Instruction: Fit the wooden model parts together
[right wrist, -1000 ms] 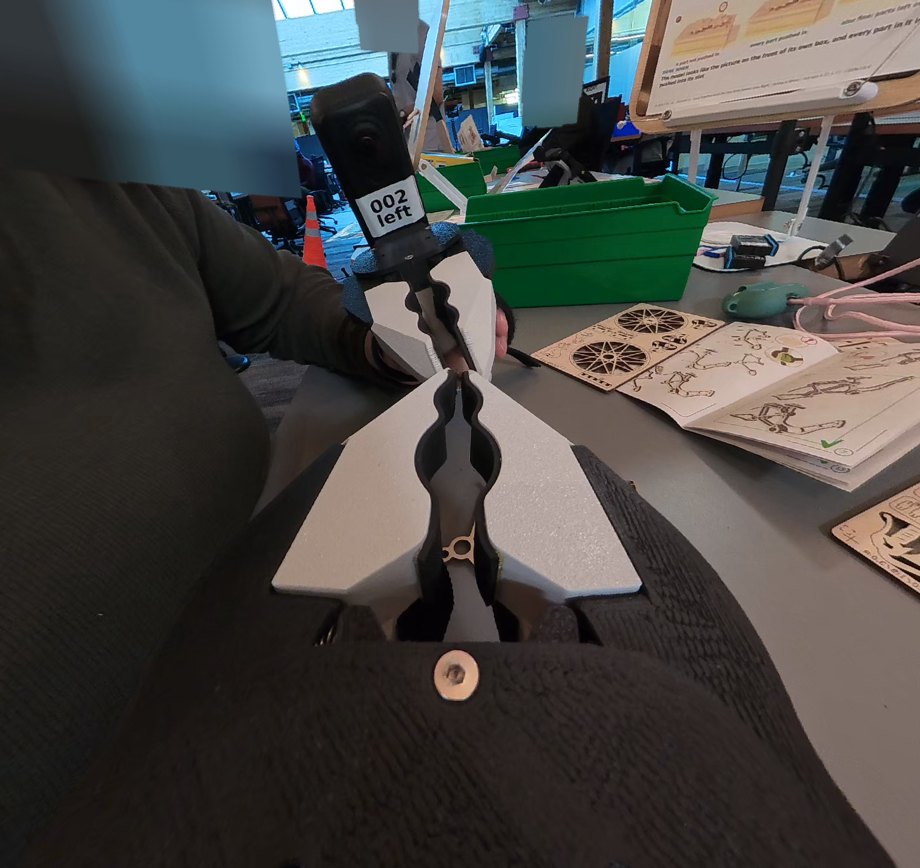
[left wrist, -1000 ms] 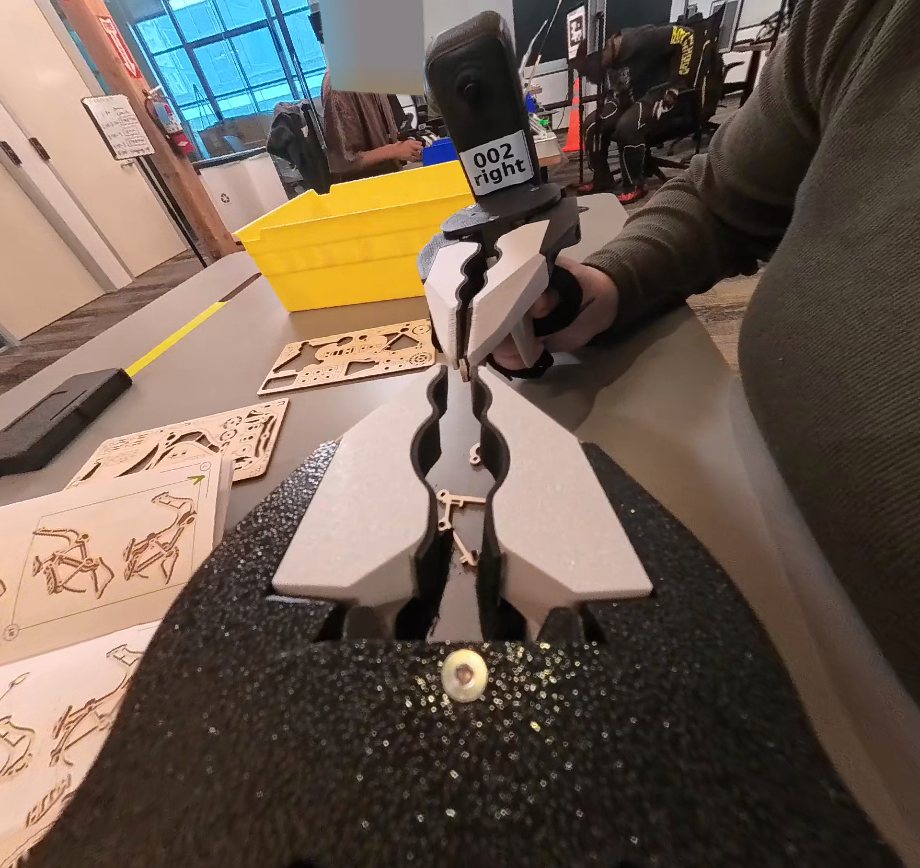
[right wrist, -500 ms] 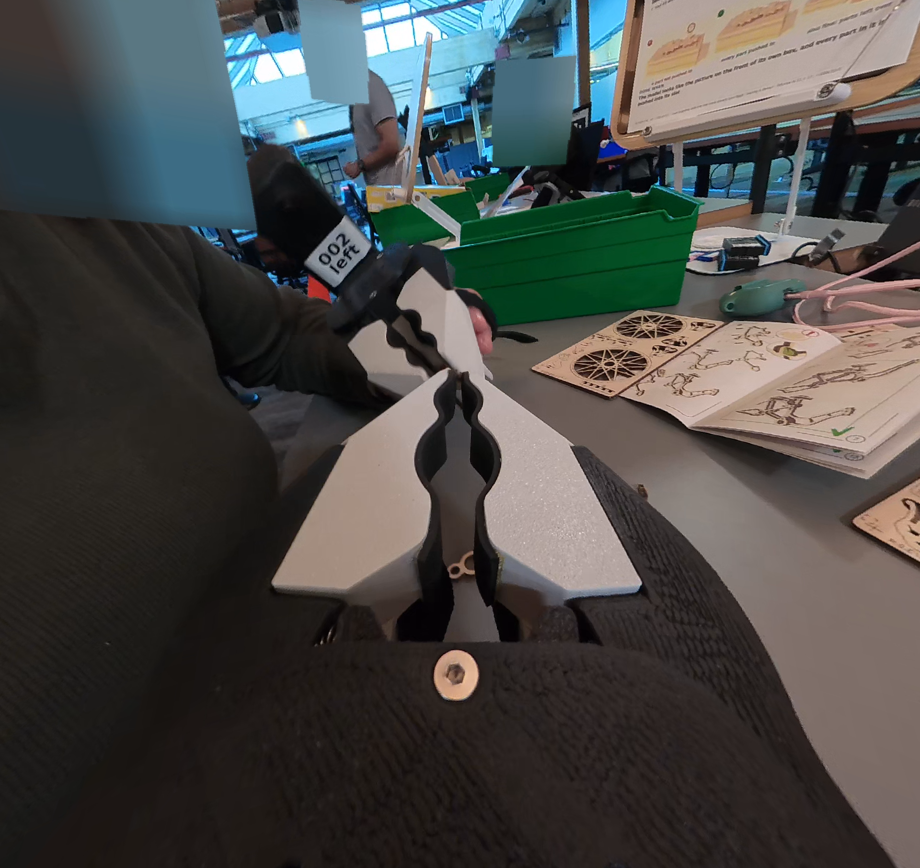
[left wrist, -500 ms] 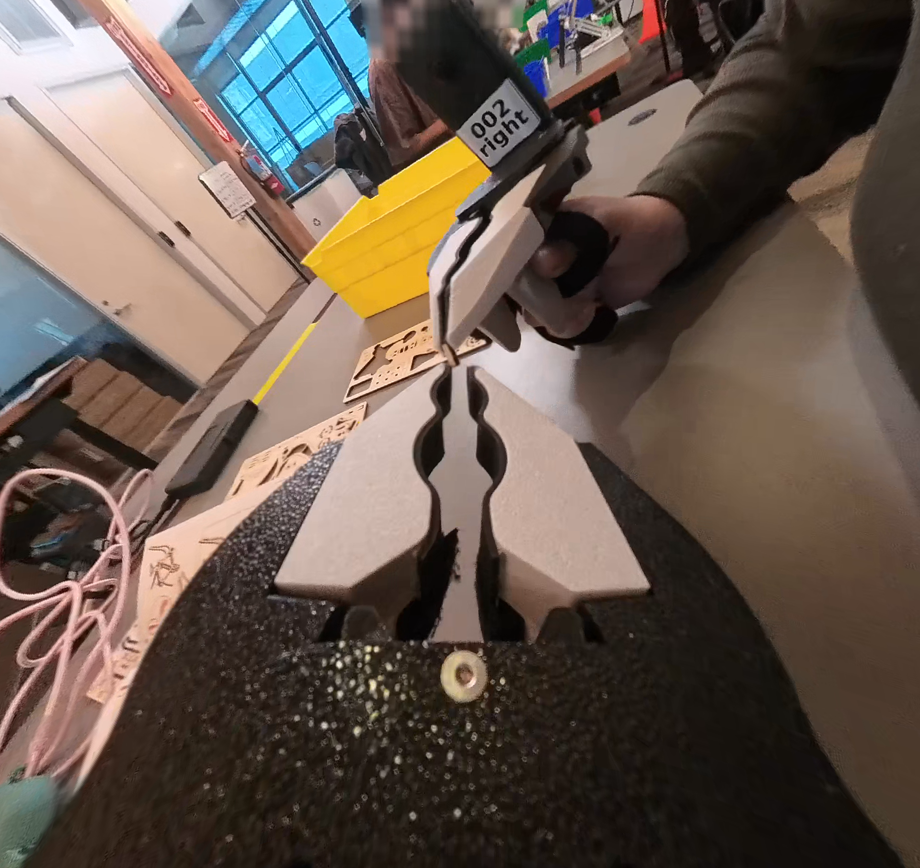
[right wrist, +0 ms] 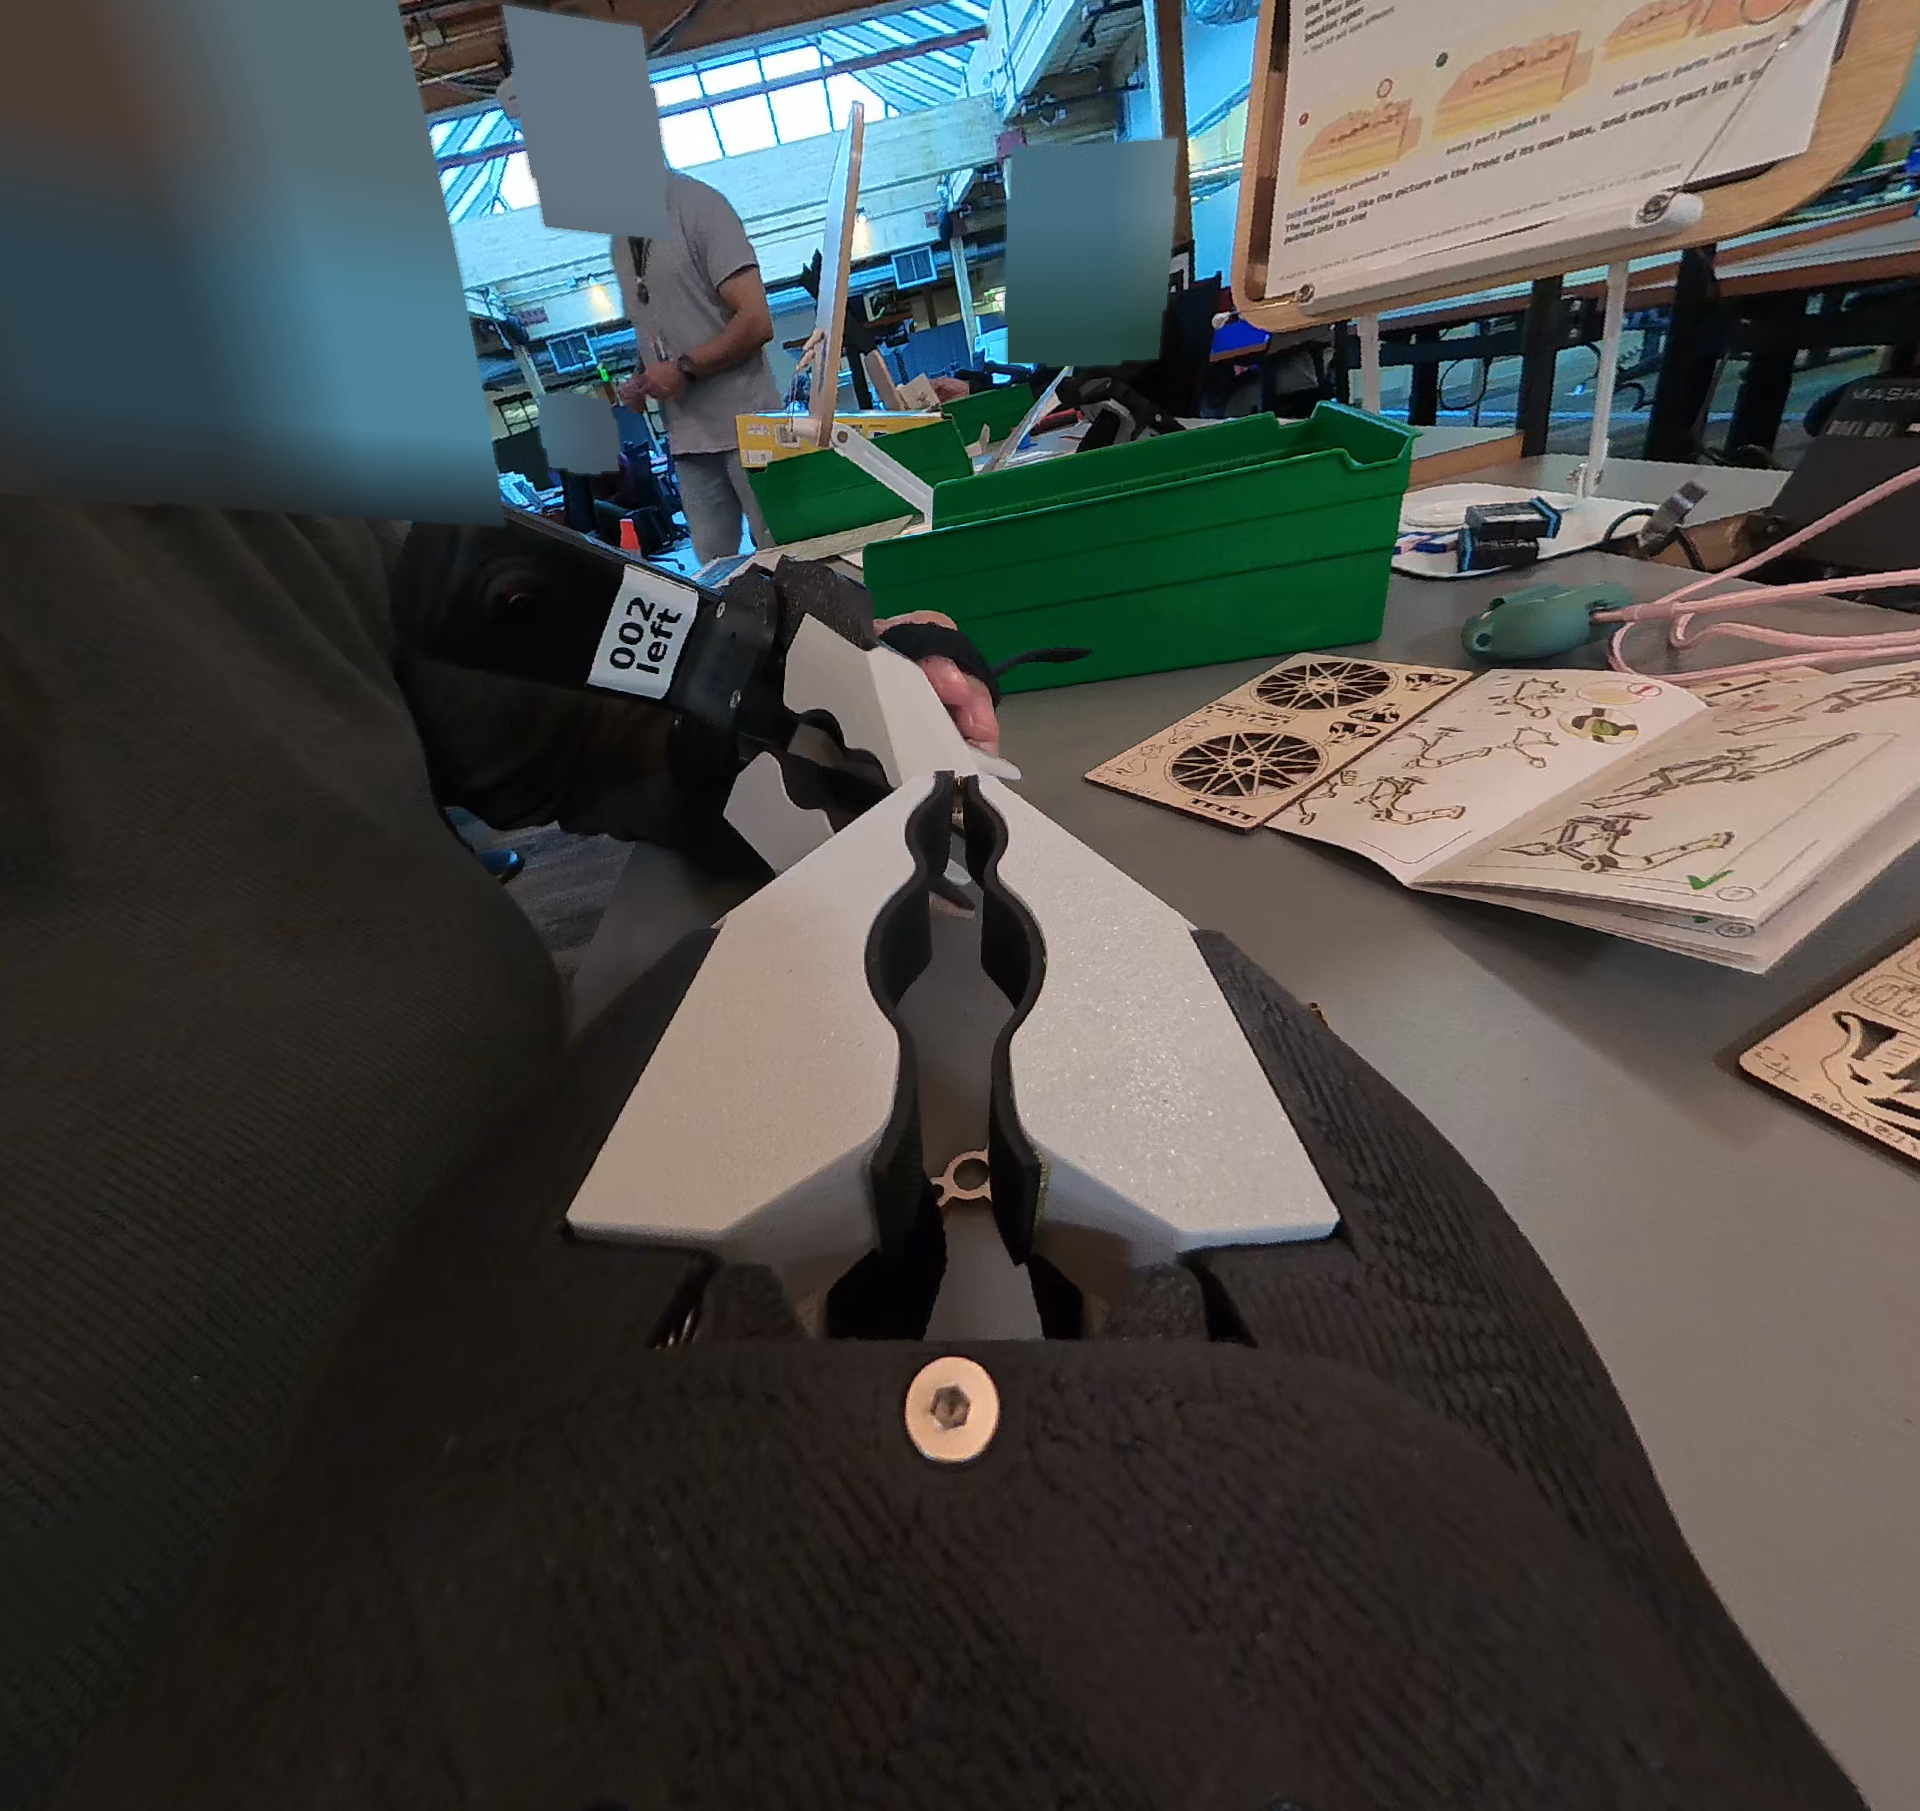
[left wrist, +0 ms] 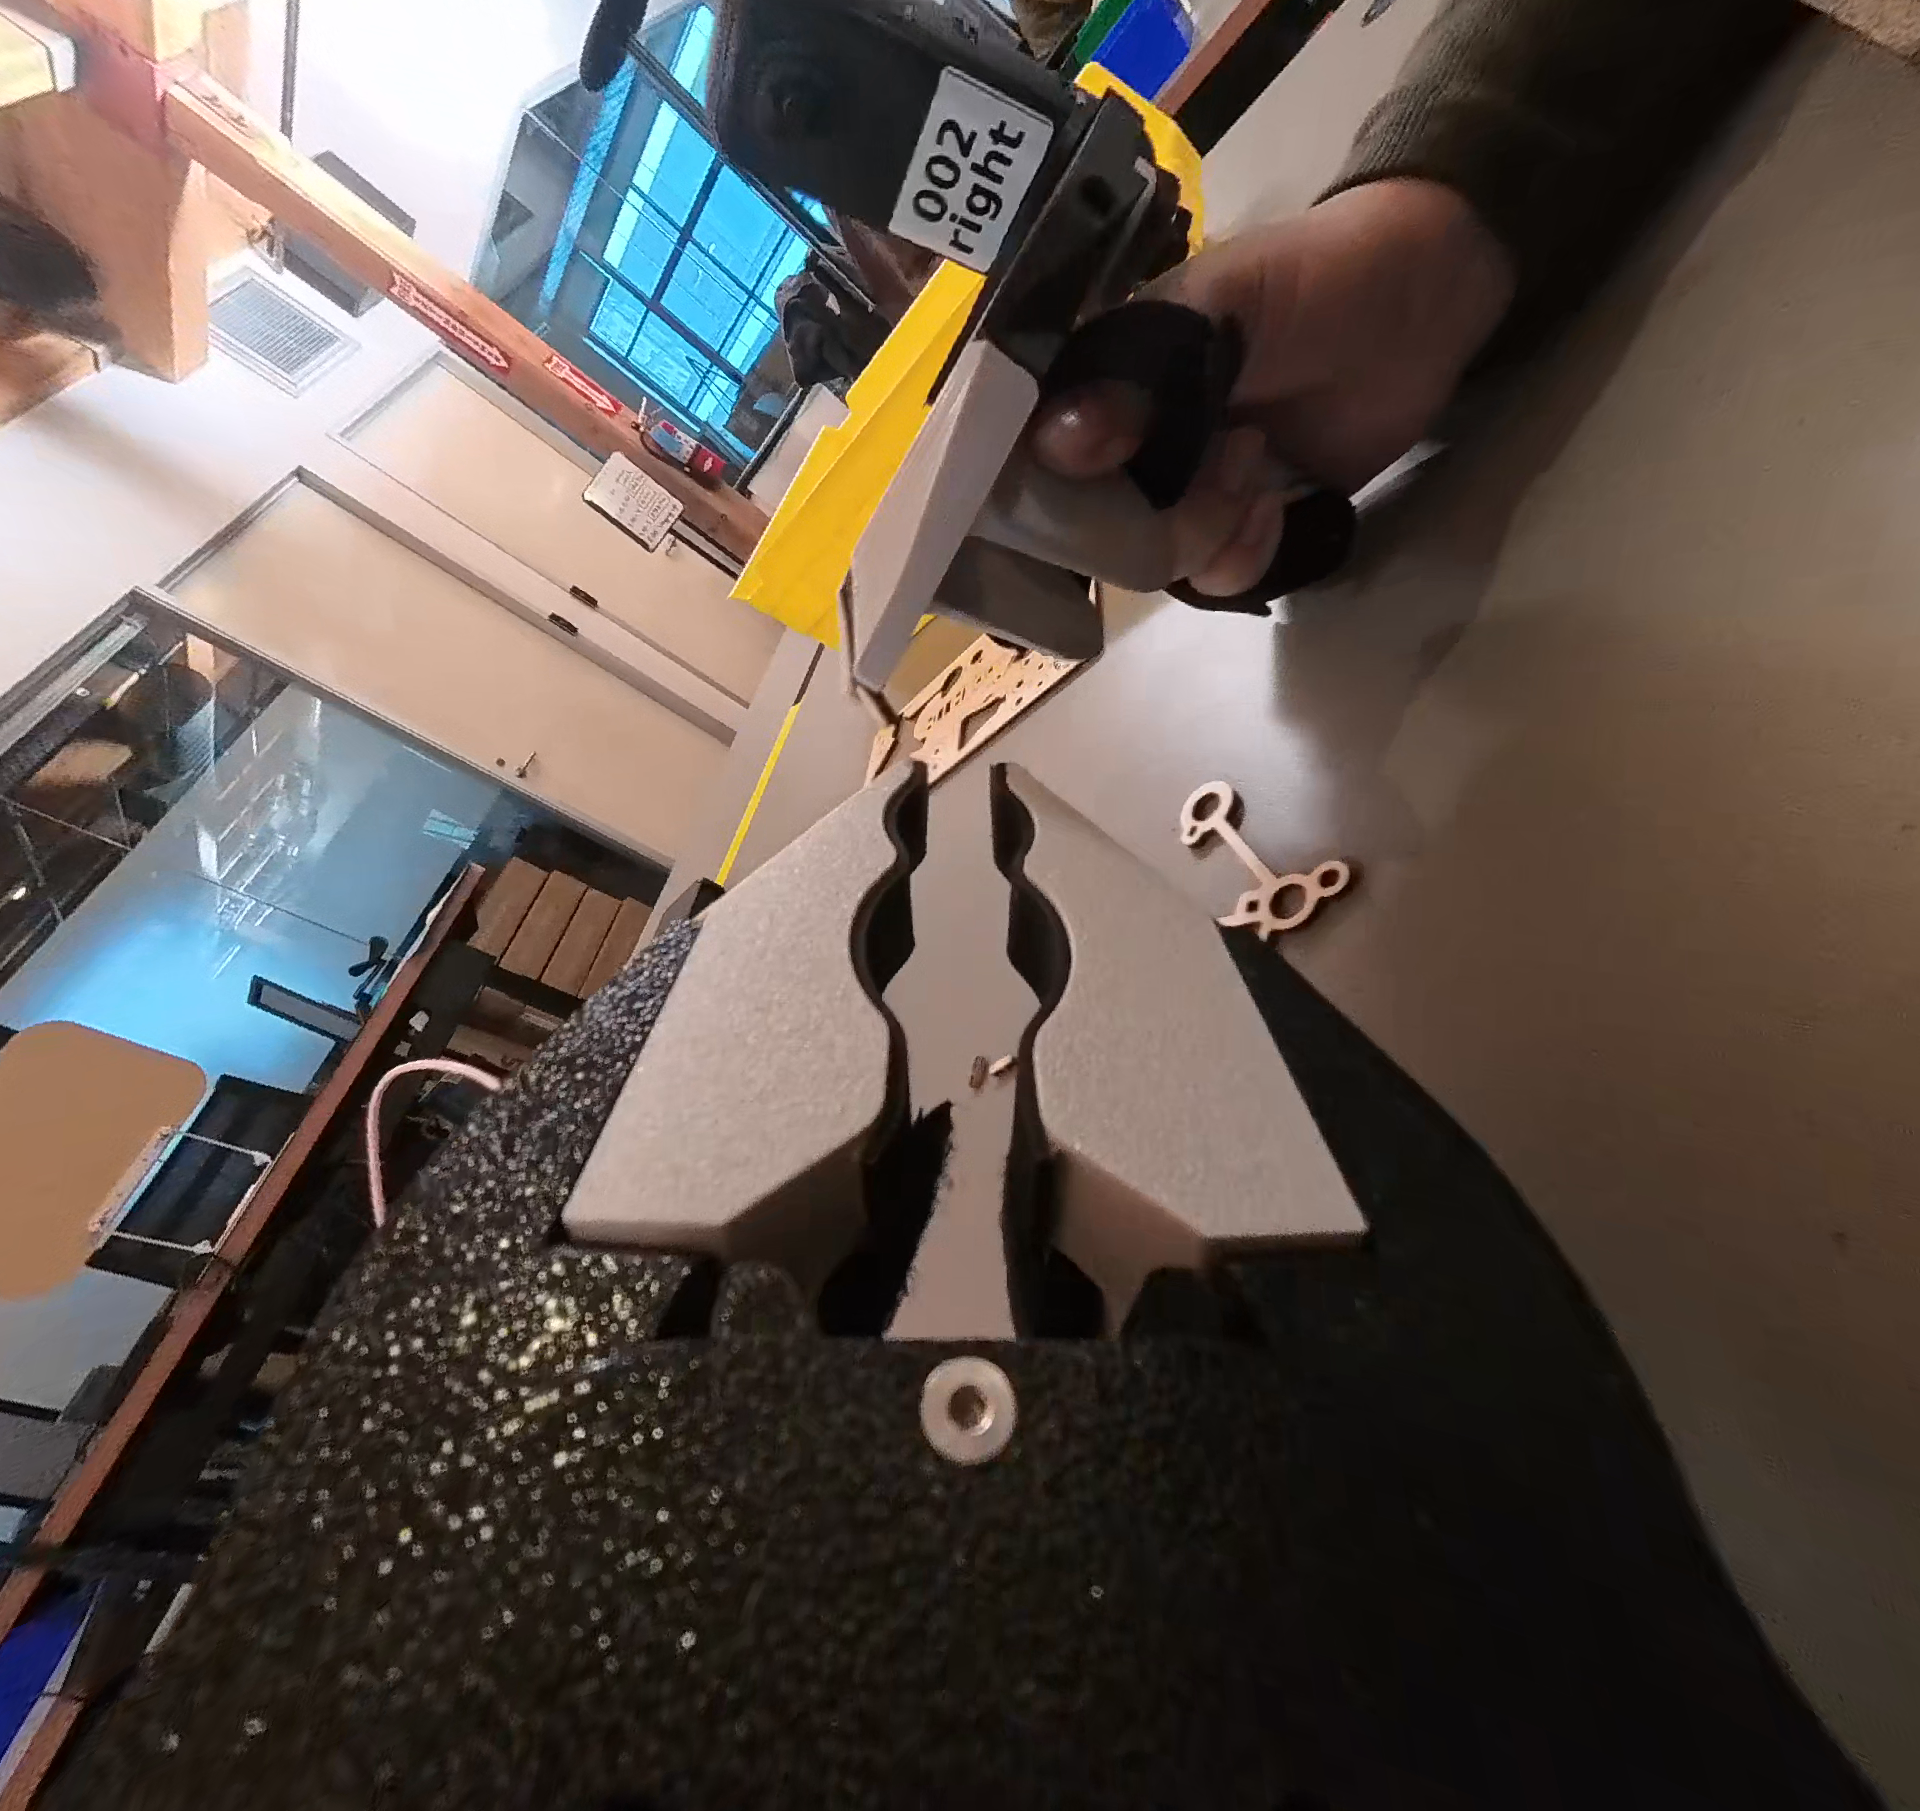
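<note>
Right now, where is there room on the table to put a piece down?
The bare grey table between the open instruction booklet and the right gripper is free. Nearer the green plastic bin, the wooden wheel sheet crowds it.

Our right gripper [right wrist: 958, 785] has its grey fingers closed at the tips, above a grey table [right wrist: 1455, 1086]. Just beyond them our left gripper [right wrist: 971, 764], tilted on its side, shows a gap between its fingers. A green bin [right wrist: 1132, 556] stands behind; a wooden sheet with spoked wheels [right wrist: 1273, 738] lies against an open instruction booklet [right wrist: 1621, 805].
</note>
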### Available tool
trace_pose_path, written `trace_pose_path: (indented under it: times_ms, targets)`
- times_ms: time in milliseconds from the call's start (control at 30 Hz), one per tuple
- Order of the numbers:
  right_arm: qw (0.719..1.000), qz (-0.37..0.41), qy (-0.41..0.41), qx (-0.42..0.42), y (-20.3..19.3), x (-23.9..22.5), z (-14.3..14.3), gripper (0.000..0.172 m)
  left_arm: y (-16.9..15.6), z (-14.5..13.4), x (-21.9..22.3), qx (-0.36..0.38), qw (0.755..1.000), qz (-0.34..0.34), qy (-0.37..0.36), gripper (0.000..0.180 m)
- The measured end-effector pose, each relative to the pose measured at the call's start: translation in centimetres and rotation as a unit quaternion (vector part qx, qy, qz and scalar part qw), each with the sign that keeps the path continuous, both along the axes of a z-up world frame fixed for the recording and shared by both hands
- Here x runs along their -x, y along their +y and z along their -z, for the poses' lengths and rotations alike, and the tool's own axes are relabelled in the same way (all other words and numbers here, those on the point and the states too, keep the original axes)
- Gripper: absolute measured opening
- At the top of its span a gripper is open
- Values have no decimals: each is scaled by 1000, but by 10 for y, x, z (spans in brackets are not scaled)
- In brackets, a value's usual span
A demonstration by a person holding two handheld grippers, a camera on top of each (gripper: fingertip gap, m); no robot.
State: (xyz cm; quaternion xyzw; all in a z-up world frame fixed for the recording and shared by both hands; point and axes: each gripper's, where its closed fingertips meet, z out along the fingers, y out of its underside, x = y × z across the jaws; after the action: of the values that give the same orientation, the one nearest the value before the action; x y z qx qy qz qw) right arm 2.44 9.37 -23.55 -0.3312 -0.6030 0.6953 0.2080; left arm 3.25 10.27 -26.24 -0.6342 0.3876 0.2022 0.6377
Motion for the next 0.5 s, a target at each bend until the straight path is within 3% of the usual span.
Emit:
trace_pose_path:
  times_ms: [300, 500]
  targets:
    - [1000, 2, -12, 0, 2, 2, 4, 0, 1, 3, 0, 2, 1000, 2, -3, 10]
    - [1000, 8, -11, -19, 5, 3, 7, 0, 1, 0, 6, 13, 998, 7, -67, 10]
